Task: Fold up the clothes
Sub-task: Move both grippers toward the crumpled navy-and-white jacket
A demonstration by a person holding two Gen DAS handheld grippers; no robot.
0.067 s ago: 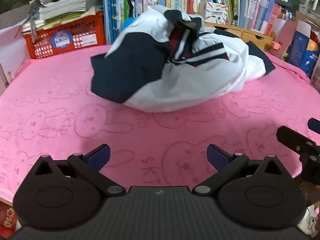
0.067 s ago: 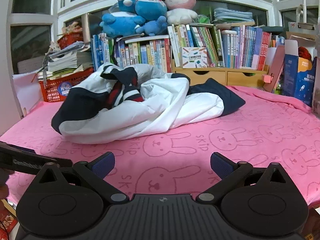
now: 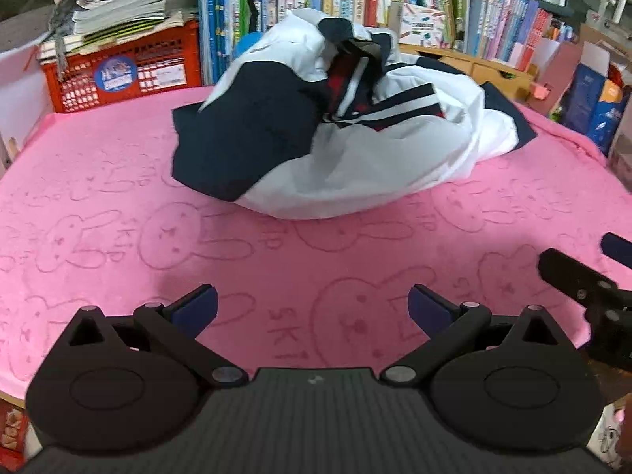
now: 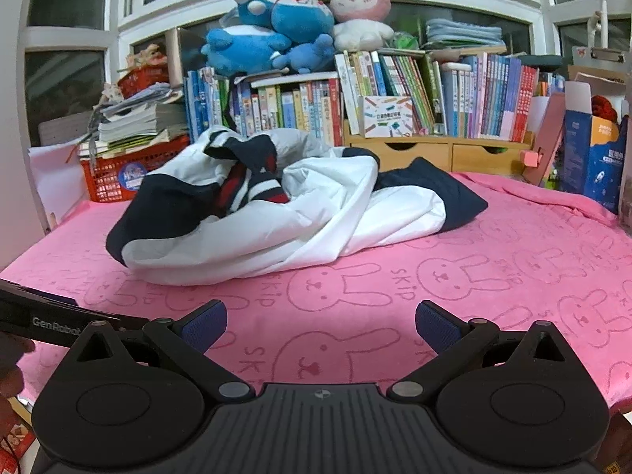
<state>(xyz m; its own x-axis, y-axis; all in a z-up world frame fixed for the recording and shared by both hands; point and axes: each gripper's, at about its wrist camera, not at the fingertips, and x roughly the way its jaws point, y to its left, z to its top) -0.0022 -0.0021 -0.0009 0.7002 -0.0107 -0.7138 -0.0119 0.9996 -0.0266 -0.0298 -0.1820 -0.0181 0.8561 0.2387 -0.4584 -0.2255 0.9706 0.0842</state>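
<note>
A crumpled white and navy garment (image 3: 339, 146) with red and white striped trim lies in a heap on the pink rabbit-print cloth (image 3: 118, 213), toward the back of the table. The right wrist view shows the same garment (image 4: 276, 221) bunched up, a navy part trailing to its right. My left gripper (image 3: 312, 308) is open over the cloth's front edge, well short of the heap, nothing between its blue pads. My right gripper (image 4: 320, 322) is open too, also at the front and empty. Part of the right gripper shows at the right edge of the left wrist view.
A red crate (image 3: 122, 75) with stacked books stands at the back left. A bookshelf (image 4: 395, 98) with plush toys (image 4: 300, 23) on top and wooden drawers (image 4: 434, 154) lines the back. Boxes (image 4: 592, 150) stand at the right edge. Pink cloth lies bare around the heap.
</note>
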